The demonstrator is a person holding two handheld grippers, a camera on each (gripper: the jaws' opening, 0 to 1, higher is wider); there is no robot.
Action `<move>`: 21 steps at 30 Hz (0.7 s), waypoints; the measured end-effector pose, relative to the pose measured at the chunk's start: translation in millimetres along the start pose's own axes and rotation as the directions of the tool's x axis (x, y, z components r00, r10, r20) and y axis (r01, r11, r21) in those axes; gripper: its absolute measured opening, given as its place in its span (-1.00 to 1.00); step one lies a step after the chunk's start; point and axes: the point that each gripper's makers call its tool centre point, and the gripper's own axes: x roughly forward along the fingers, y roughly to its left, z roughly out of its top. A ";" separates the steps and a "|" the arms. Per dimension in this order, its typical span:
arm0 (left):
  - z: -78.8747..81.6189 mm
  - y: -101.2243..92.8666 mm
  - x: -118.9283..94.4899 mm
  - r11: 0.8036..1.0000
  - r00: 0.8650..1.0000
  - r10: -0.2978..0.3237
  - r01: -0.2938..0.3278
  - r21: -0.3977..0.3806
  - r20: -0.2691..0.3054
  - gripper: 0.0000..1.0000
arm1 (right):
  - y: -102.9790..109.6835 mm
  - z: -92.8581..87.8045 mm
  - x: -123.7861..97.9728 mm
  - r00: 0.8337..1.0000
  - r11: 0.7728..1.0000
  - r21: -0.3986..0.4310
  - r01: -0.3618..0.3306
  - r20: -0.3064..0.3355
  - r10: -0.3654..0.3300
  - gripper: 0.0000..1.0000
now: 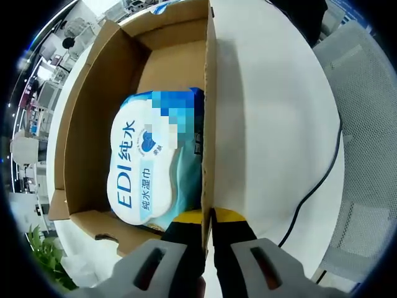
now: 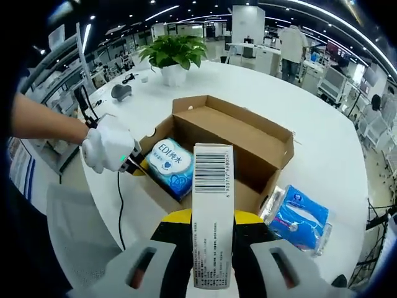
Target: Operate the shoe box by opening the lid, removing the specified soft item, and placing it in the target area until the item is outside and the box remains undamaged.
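Observation:
An open brown shoe box (image 1: 93, 124) lies on the white table, and a white and blue pack of wet wipes (image 1: 146, 164) rests on its floor. My left gripper (image 1: 208, 215) is shut on the box's right wall (image 1: 209, 93), one jaw inside and one outside. In the right gripper view the same box (image 2: 248, 146) sits at centre with the wipes pack (image 2: 170, 162) in its left part. A gloved hand (image 2: 108, 146) holds the left gripper at the box's left wall. My right gripper (image 2: 211, 217) is shut on a slim white barcoded carton (image 2: 211, 205), held upright in front of the box.
A second blue wipes pack (image 2: 301, 217) lies on the table right of the box. A potted plant (image 2: 173, 59) stands at the far side. A black cable (image 1: 316, 186) runs over the table toward a grey mesh chair (image 1: 366, 155). A person (image 2: 290, 46) stands far behind.

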 end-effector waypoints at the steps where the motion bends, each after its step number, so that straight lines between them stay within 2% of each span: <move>1: 0.0 0.0 0.0 1.000 1.000 0.000 0.000 0.000 0.000 -0.96 | -0.3 0.4 -1.4 1.000 1.000 0.021 -0.001 0.010 0.001 -0.64; 7: 0.0 0.9 -0.3 1.000 1.000 -0.001 0.001 0.001 0.000 -0.96 | -5.1 -0.8 -8.9 0.998 0.991 0.136 0.003 0.060 -0.011 -0.64; 18: -0.4 1.5 -0.5 1.000 1.000 0.000 0.000 0.002 0.000 -0.96 | -14.6 -7.1 -26.3 0.993 0.987 0.159 0.038 0.102 -0.055 -0.64; 21: -0.3 1.3 -0.7 1.000 1.000 -0.002 0.002 0.005 0.000 -0.97 | -23.0 -13.5 -29.8 0.992 0.982 0.177 0.061 0.098 -0.079 -0.64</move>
